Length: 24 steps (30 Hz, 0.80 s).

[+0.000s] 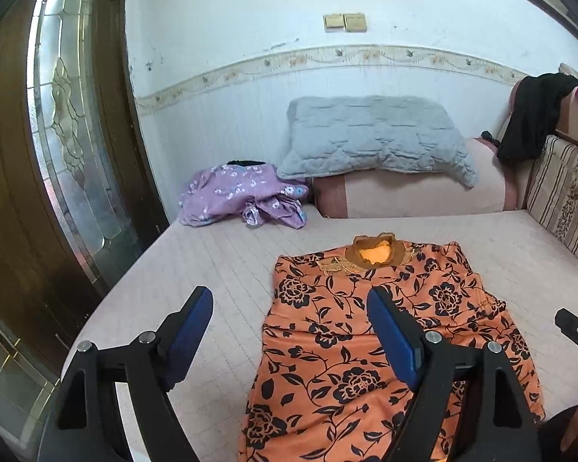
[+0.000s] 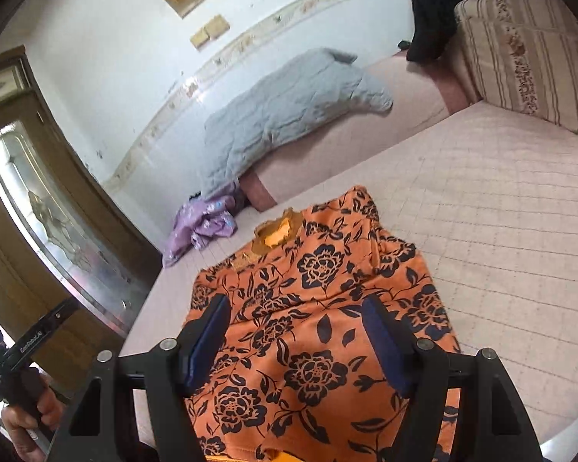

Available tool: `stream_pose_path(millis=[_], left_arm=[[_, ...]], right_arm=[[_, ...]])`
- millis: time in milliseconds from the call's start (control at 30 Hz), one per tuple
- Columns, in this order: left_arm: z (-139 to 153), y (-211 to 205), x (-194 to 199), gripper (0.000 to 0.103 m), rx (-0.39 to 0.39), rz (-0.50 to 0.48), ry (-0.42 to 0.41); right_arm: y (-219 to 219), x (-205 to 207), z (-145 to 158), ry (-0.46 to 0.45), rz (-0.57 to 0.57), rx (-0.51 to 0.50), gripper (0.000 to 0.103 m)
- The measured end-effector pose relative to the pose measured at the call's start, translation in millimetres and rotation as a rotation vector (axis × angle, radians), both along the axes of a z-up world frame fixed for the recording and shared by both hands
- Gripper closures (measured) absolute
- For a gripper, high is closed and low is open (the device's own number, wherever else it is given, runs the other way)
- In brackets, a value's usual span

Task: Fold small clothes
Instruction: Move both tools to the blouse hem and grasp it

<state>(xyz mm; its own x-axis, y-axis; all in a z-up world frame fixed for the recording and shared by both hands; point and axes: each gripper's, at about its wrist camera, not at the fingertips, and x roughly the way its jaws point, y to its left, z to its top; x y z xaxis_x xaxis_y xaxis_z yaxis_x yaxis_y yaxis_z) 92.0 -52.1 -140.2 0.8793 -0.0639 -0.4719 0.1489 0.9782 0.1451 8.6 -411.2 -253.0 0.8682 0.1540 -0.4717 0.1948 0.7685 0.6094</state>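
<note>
Below both of my grippers, the orange floral top (image 1: 370, 331) lies flat on the bed (image 1: 196, 265), its long axis running straight away toward the collar. My left gripper (image 1: 289, 331) and right gripper (image 2: 296, 331) hang spread and empty; I judge the right nearer, being centred over the cloth.

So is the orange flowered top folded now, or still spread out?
Partly folded: the orange top lies flat as a narrow panel, no sleeves spread out at its sides; collar showing.
</note>
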Motion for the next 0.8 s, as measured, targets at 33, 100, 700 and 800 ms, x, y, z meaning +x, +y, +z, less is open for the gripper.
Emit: stream_pose_path(millis=[33,100,700,800], left_arm=[[1.1,1.3,-3.6,0.02,-0.001,-0.002,-0.002],[-0.9,4.9,-10.1,0.013,-0.002,-0.005,0.004],[-169.6,98.6,26.5,0.01,-0.196,0.149,0.6],[-181.9,102.9,31.5,0.014,-0.239,0.157,0.649]], right_arm=[[-1.3,-3.5,1.0,-0.004,-0.003,0.001,0.028],[-2.7,-11.8,1.9,-0.001,-0.007,0.0,0.028],[-58.7,-37.4,-84.7,0.334,-0.042,0.18,0.03],[-62.1,-32.1,-101.8,0.405,-0.044,0.217,0.033]])
